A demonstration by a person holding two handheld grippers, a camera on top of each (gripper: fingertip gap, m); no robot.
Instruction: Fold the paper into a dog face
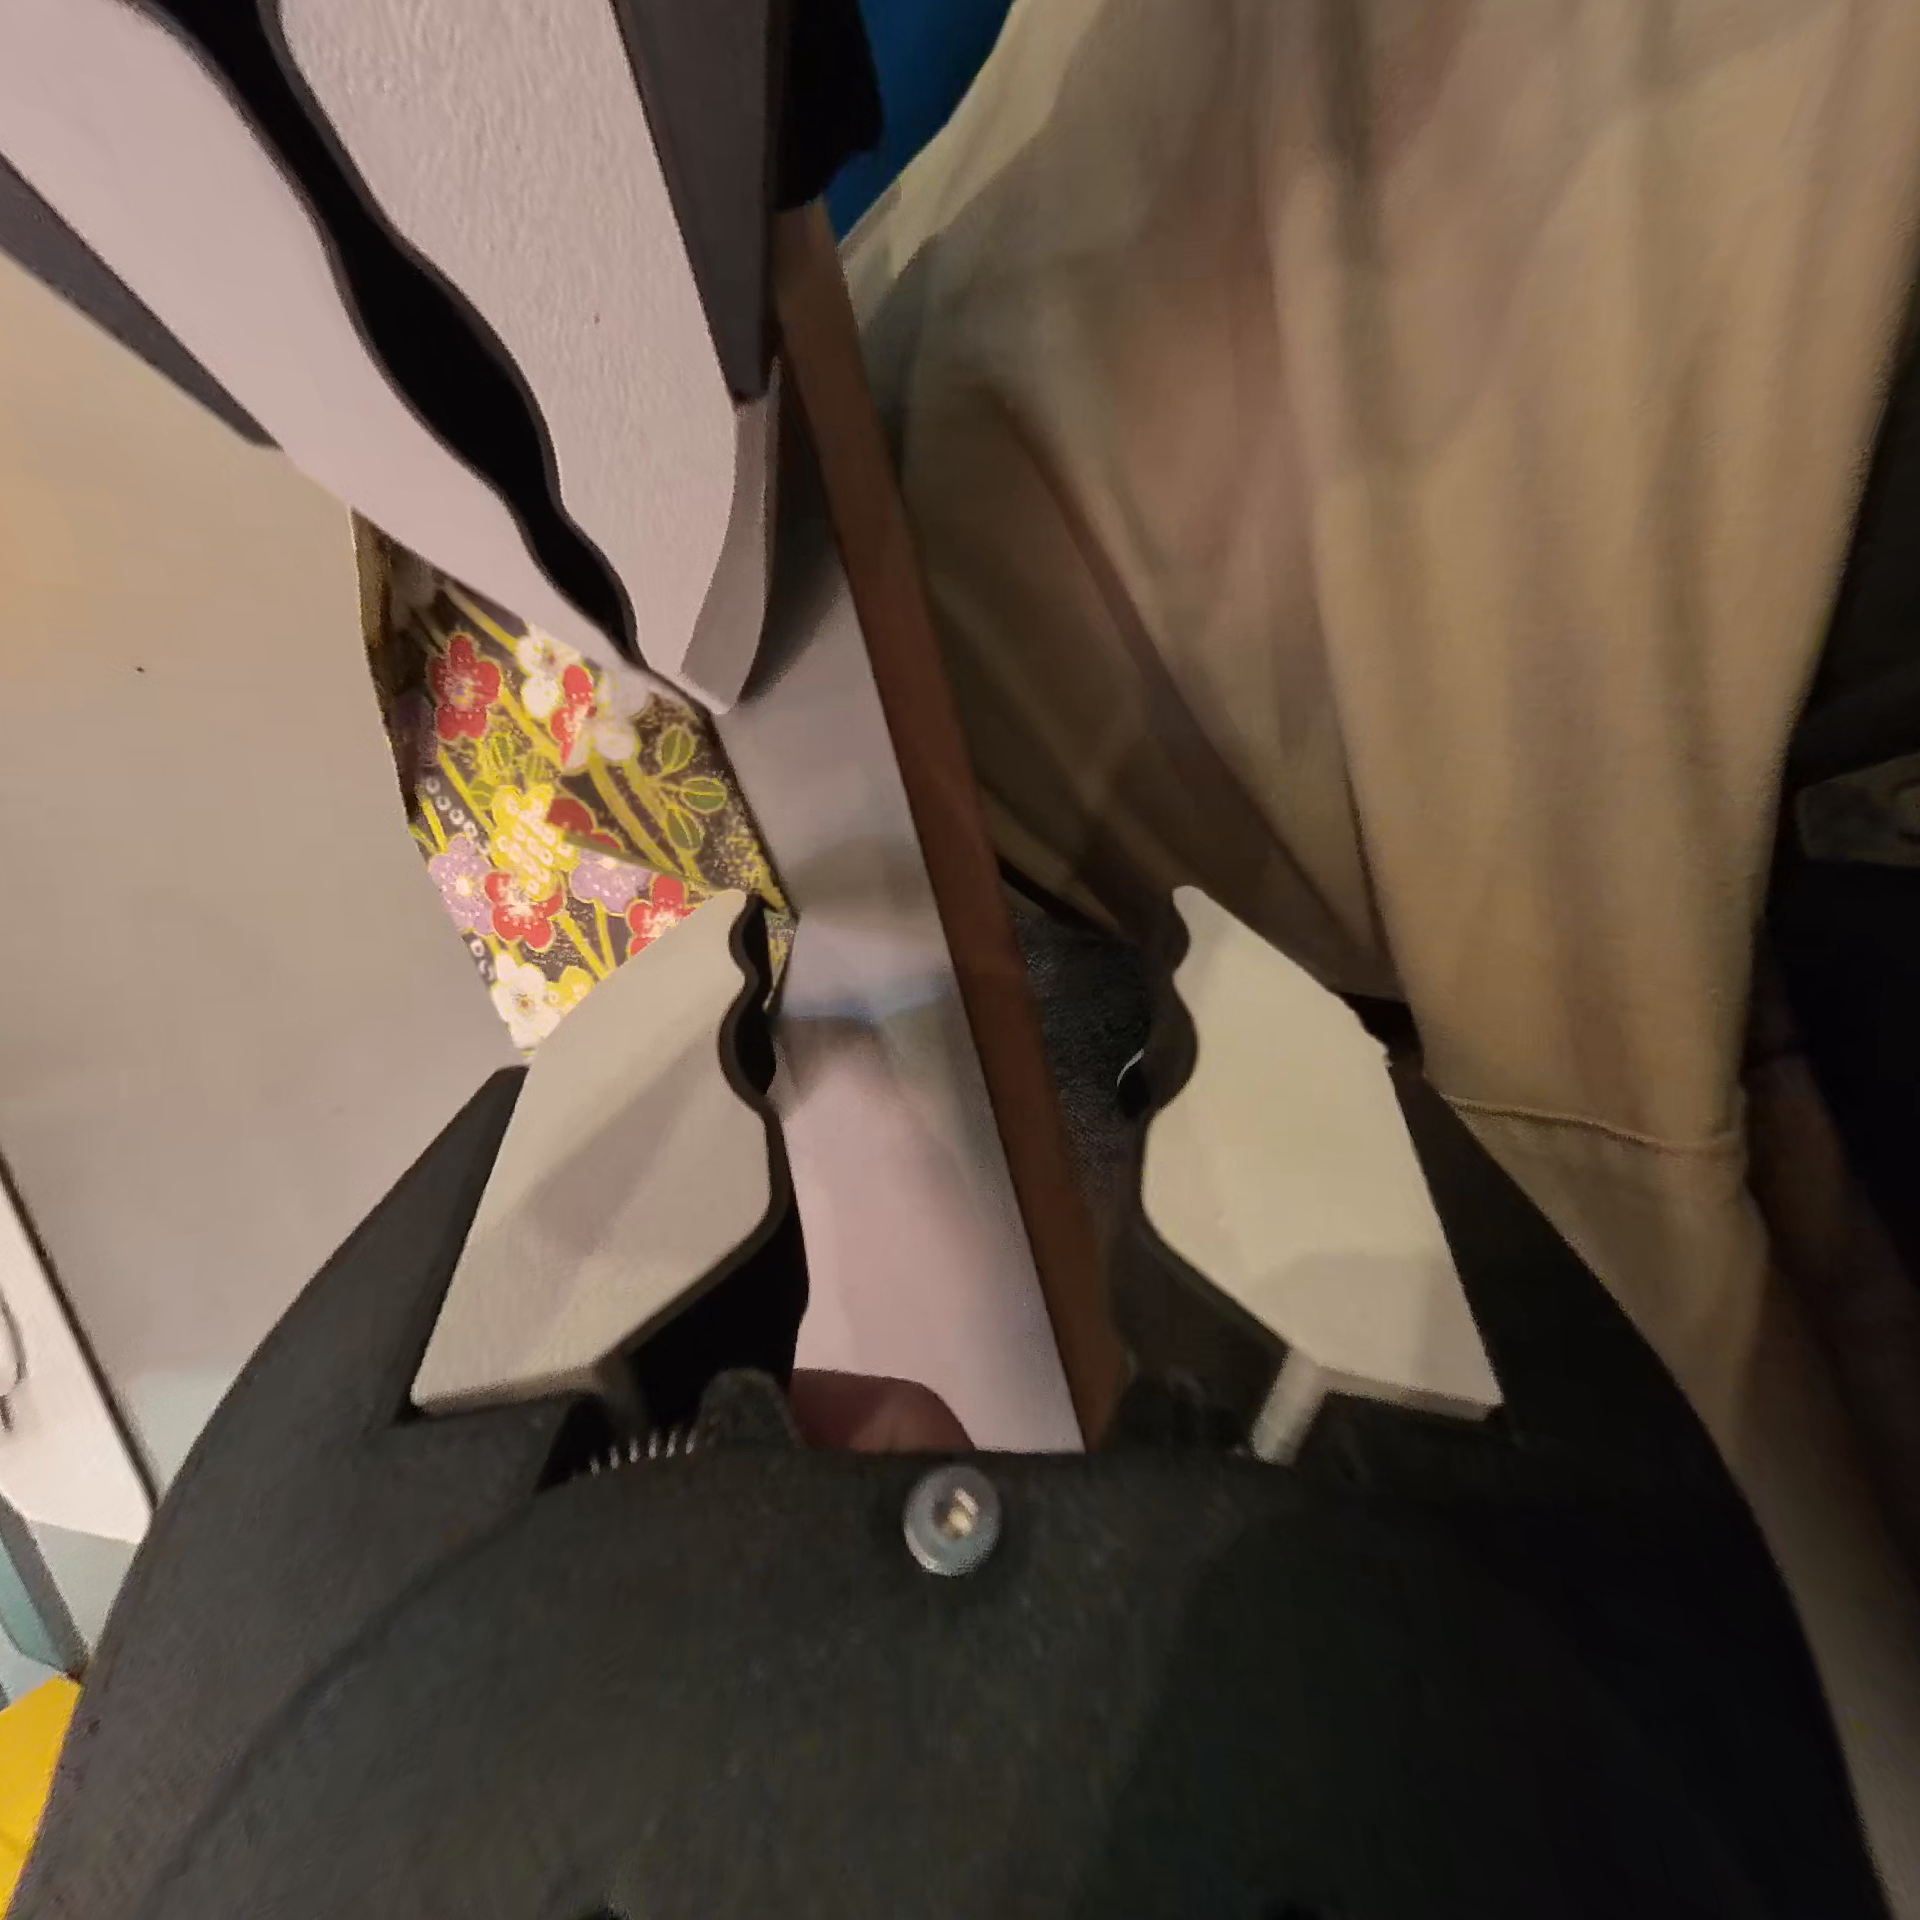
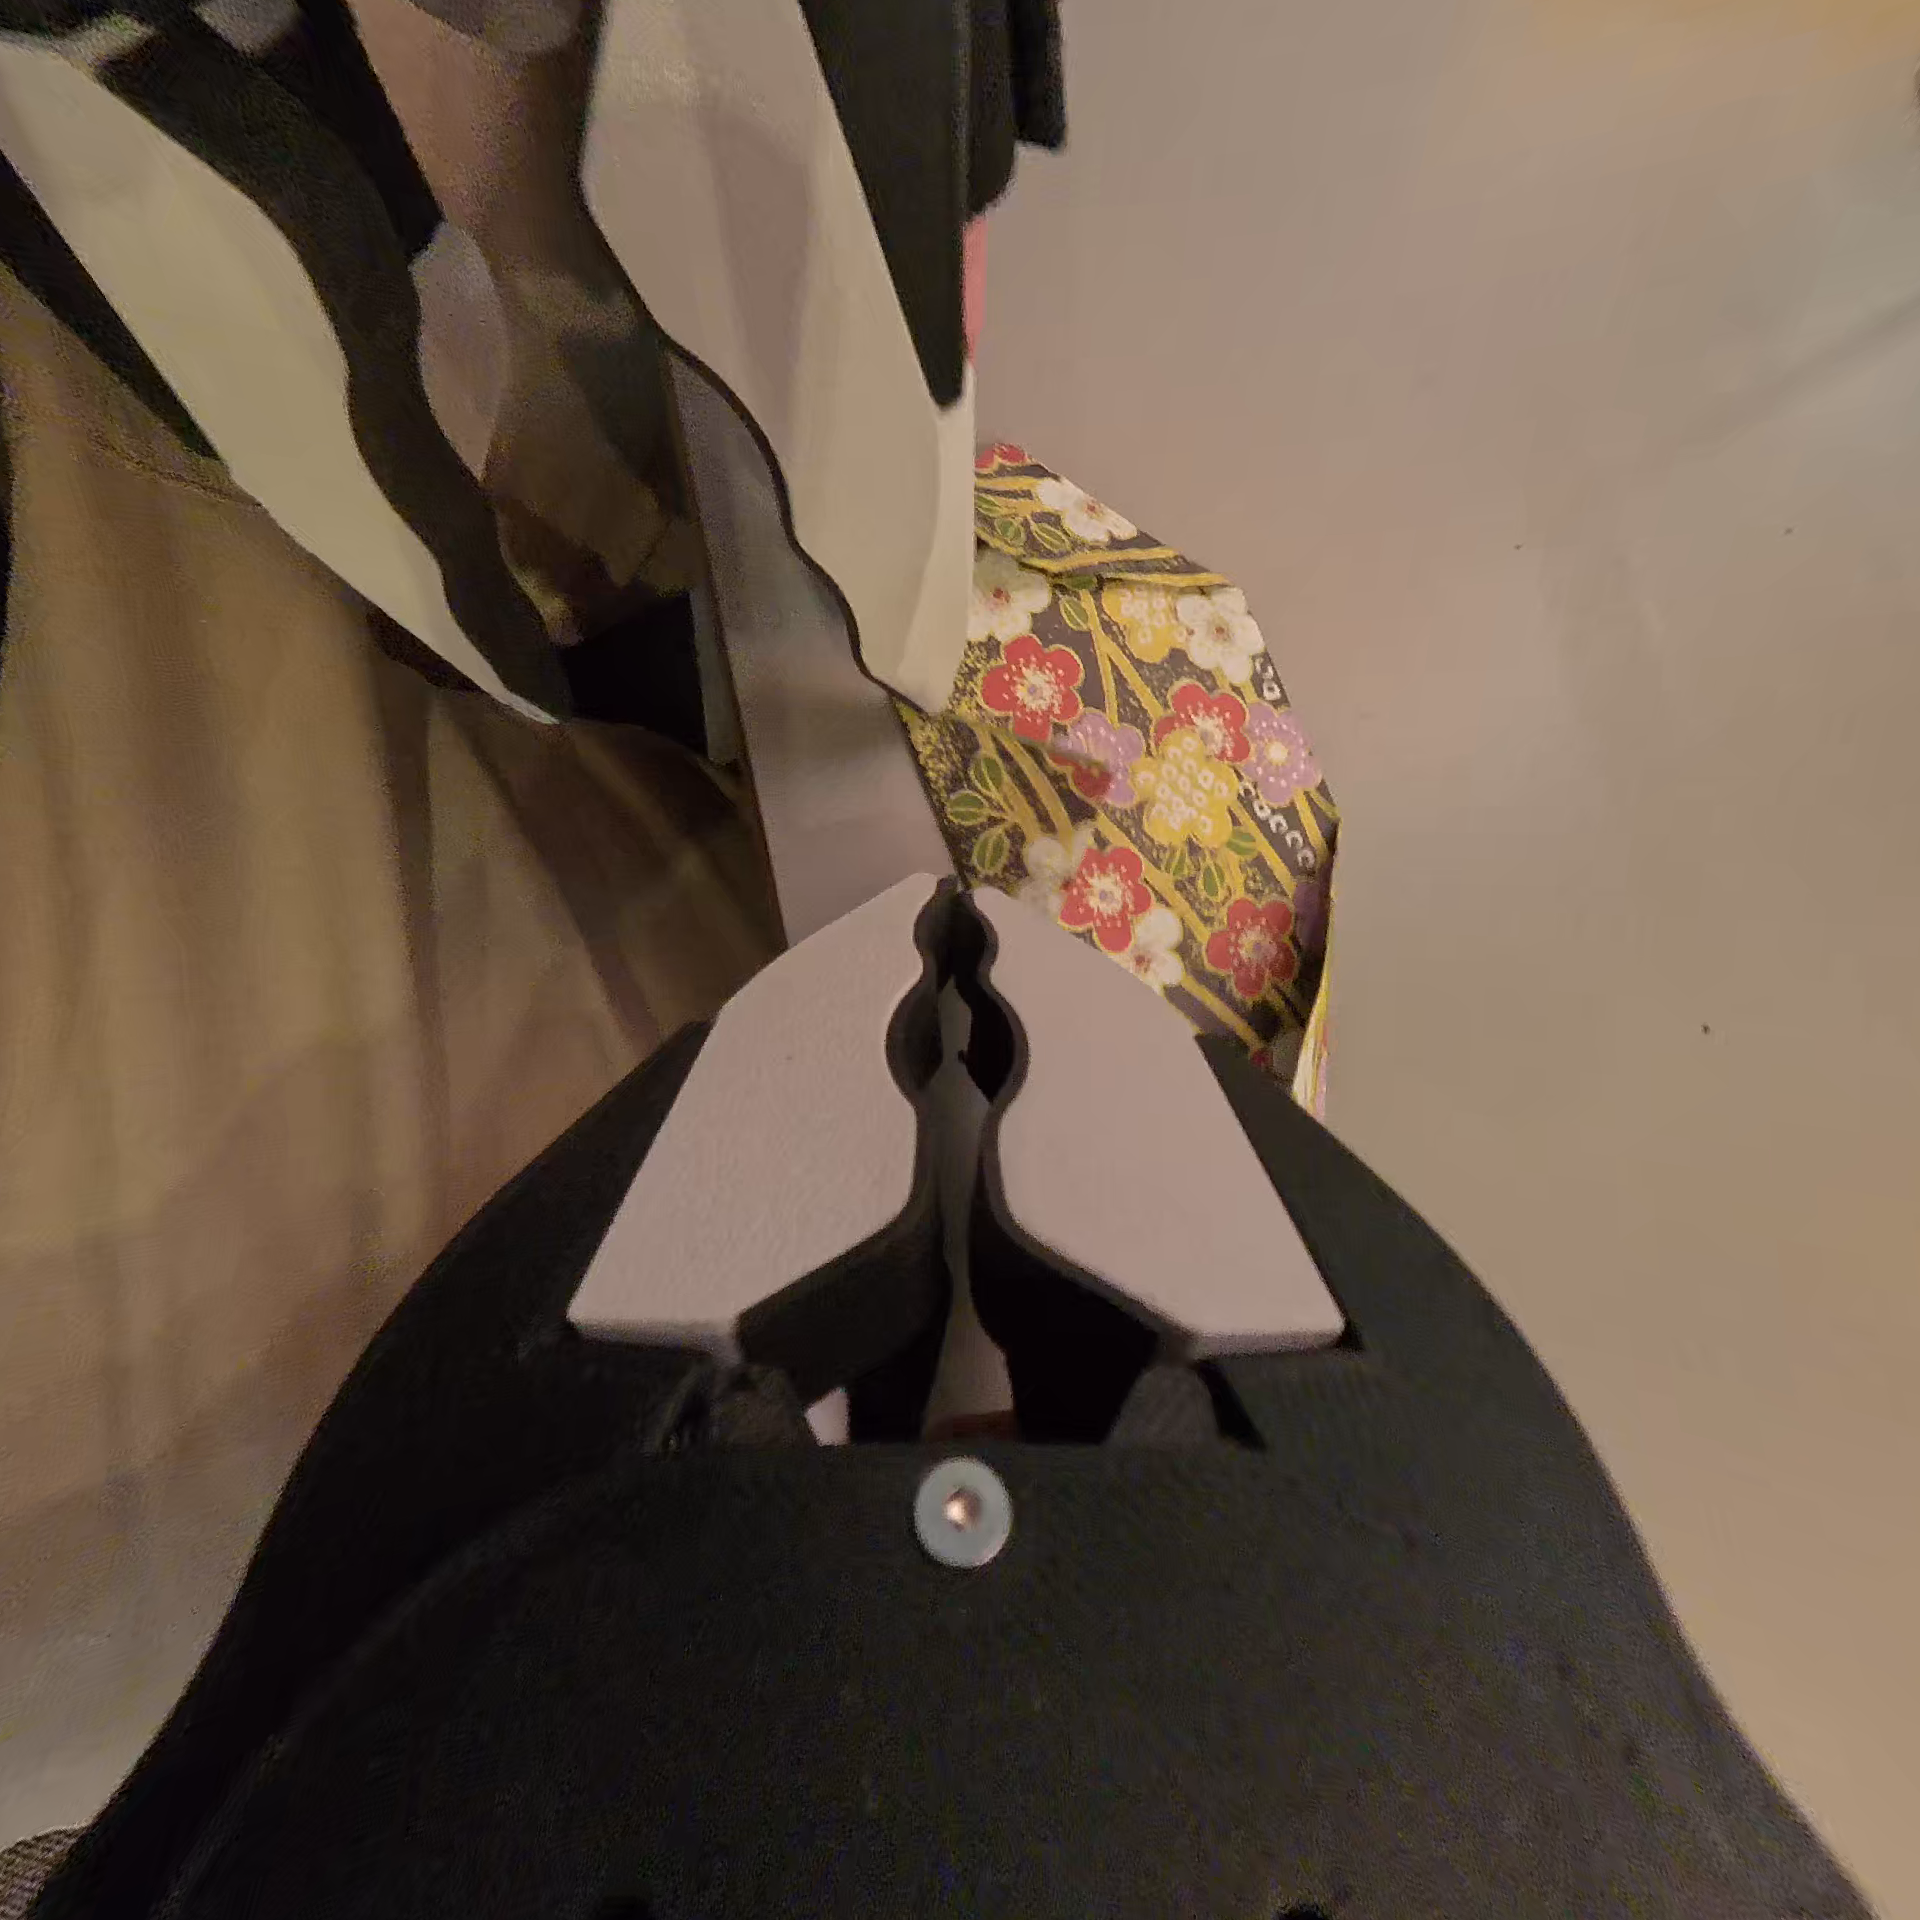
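Floral paper [image 2: 1143,769] seemingly pinched by the closed right hand-held gripper [image 2: 956,904].

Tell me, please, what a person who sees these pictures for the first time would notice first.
The eye goes first to the floral patterned paper, bright against the pale table, right of centre in the right wrist view. The right gripper is shut on its edge. The left gripper is open, one finger against the paper, near the table's brown edge.

The floral-patterned paper [image 2: 1132,769], dark with red, yellow and white blossoms, lies folded on the pale table [image 2: 1558,520].
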